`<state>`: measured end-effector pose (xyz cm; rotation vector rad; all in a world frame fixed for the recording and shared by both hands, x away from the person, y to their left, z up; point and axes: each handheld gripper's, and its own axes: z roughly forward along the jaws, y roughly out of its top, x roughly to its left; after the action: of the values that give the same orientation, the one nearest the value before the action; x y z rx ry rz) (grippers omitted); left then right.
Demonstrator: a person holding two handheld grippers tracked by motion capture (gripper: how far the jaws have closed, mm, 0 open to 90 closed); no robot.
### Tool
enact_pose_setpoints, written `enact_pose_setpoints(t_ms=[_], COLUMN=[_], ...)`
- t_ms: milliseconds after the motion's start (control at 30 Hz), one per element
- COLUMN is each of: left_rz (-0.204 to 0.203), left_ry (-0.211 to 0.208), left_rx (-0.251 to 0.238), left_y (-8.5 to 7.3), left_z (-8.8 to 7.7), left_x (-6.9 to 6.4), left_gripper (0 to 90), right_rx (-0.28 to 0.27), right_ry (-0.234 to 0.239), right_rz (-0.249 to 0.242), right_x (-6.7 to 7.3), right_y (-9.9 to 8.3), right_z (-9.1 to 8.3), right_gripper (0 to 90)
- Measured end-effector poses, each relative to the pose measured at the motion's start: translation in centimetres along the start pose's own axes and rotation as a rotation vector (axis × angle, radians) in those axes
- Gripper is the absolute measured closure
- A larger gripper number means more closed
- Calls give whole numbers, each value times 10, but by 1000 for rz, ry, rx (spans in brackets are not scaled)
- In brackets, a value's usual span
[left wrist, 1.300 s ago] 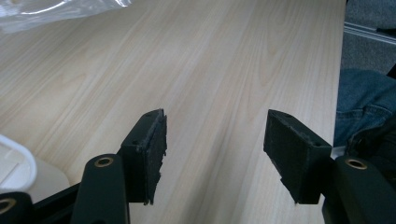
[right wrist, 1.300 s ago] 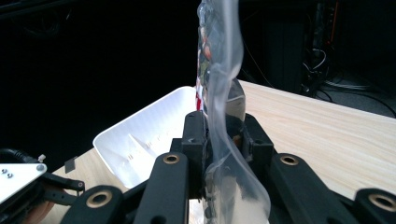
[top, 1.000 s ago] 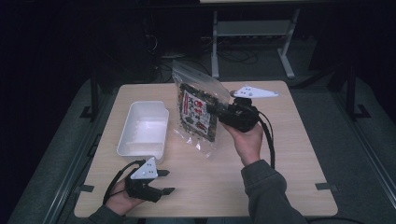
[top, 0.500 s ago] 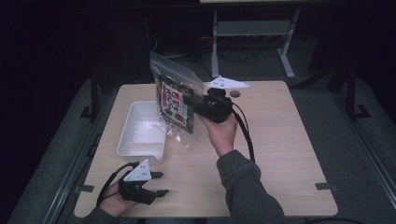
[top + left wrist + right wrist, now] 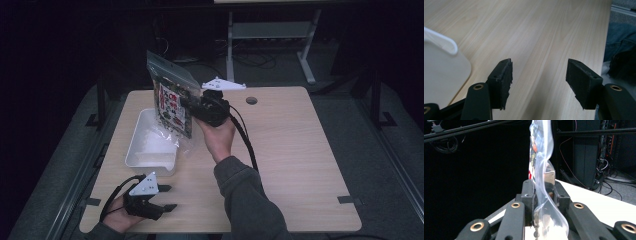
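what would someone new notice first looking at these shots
Most striking is the clear plastic bag with a printed packet inside, held up in the air over the white tray at the table's left side, pinched by the right gripper. The left gripper rests open near the table's front left edge.

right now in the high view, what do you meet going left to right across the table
left gripper with grey plate, open, at the near edge → white plastic tray → clear snack bag held by the right gripper → round hole in the wooden tabletop
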<state>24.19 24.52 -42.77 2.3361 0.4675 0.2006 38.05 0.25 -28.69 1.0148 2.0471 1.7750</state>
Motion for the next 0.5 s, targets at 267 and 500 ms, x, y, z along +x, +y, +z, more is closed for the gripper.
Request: enact_pose_setpoints(t_ms=[267,500], left_rz=[-4,-16], left_ry=[-2,-1], left_rx=[-5,-7], left_y=[-3,-9], left_z=[-3,-7], left_x=[3,6], left_gripper=[367,359], right_rx=[-2,-1], right_ry=[3,6], right_rz=[5,-6], right_x=[7,13], right_y=[2,4], right_z=[21,36], right_gripper=[749,749])
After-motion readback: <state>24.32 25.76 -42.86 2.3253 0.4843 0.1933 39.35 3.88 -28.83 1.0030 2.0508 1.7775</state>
